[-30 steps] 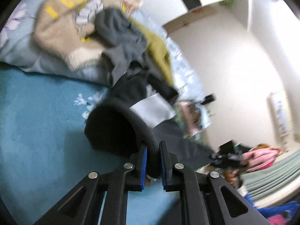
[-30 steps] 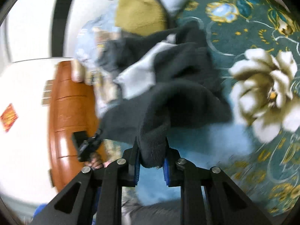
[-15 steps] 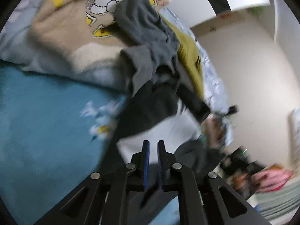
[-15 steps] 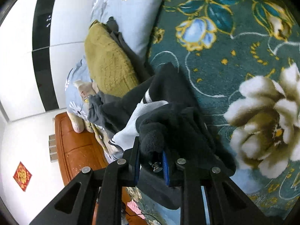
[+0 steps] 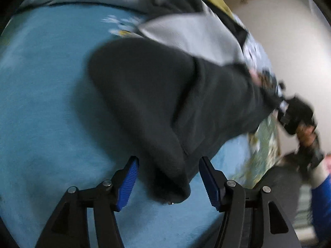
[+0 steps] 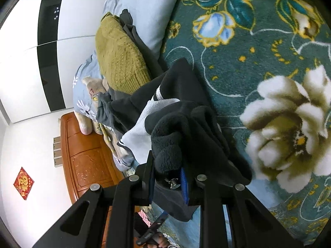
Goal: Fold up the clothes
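Observation:
A dark grey fleece garment (image 5: 165, 103) with a pale grey lining (image 5: 192, 33) lies on the blue bedcover (image 5: 47, 103). My left gripper (image 5: 168, 180) is open, its blue pads either side of the garment's lower corner without pinching it. In the right wrist view the same dark fleece garment (image 6: 186, 128) is bunched up, and my right gripper (image 6: 167, 171) is shut on a thick fold of it. The right gripper and the hand holding it appear at the far right of the left wrist view (image 5: 295, 113).
A pile of other clothes lies behind: an olive knitted sweater (image 6: 120, 55), a grey top (image 6: 111, 107) and a pale blue floral pillow (image 6: 144, 6). The floral teal blanket (image 6: 258, 41) spreads to the right. A wooden headboard (image 6: 82, 155) stands by the white wall.
My left gripper has opened and let go of the dark garment, which now lies spread on the bedcover. My right gripper keeps its hold on the fleece fold.

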Tool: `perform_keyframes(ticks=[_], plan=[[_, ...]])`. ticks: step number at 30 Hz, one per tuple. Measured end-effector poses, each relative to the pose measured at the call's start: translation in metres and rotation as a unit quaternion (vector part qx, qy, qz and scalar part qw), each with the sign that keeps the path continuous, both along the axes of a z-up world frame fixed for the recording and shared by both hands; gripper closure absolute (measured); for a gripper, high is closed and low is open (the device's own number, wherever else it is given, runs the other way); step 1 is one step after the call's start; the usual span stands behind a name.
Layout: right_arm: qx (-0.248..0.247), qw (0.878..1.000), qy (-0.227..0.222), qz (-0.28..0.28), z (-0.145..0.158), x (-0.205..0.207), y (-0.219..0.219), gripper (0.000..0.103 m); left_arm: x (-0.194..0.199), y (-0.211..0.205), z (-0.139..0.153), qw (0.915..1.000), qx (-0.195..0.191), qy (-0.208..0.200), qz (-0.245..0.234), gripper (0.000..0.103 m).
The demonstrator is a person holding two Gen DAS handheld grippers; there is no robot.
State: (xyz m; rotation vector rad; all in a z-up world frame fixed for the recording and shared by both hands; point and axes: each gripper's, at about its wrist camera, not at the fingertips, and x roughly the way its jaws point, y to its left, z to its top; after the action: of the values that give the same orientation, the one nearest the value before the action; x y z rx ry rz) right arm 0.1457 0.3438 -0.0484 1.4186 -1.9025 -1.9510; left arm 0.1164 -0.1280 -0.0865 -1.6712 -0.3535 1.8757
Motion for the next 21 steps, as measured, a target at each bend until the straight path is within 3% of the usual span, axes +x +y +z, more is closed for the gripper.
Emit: perform_keyframes(ticks=[6,7,8,10,12,14,17,19,21], plan=[[0.004,1.000,0.002,-0.002,0.002,0.014,-0.001,0.080,0.013,0.041,-0.012,0.9941,-0.073,0.024,-0.077,0.043],[0.005,1.000,0.002,-0.002,0.002,0.016,-0.001,0.080,0.014,0.041,-0.013,0.9936,-0.078,0.024,-0.078,0.050],[0.005,1.000,0.002,-0.002,0.003,0.019,-0.001,0.080,0.014,0.040,-0.013,0.9936,-0.079,0.024,-0.077,0.069],[0.008,1.000,0.001,-0.002,0.004,0.022,-0.002,0.080,0.013,0.035,-0.009,0.9949,-0.068,0.021,-0.071,0.081],[0.018,1.000,0.003,0.006,0.008,0.025,-0.004,0.081,0.008,0.024,0.001,0.9978,-0.023,0.004,-0.062,0.086],[0.038,0.999,0.007,0.021,0.016,0.028,-0.007,0.082,-0.001,0.002,0.019,0.9971,0.054,-0.026,-0.048,0.087],[0.025,0.998,0.036,0.040,0.030,0.038,-0.014,0.083,-0.031,-0.039,0.055,0.9847,0.169,-0.041,-0.006,0.087],[0.020,0.997,0.053,0.045,0.038,0.040,-0.015,0.083,-0.063,-0.053,0.068,0.9757,0.213,-0.039,0.034,0.087],[0.005,0.998,0.060,0.027,0.038,0.033,-0.009,0.083,-0.109,-0.064,0.072,0.9602,0.260,-0.043,0.091,0.087]])
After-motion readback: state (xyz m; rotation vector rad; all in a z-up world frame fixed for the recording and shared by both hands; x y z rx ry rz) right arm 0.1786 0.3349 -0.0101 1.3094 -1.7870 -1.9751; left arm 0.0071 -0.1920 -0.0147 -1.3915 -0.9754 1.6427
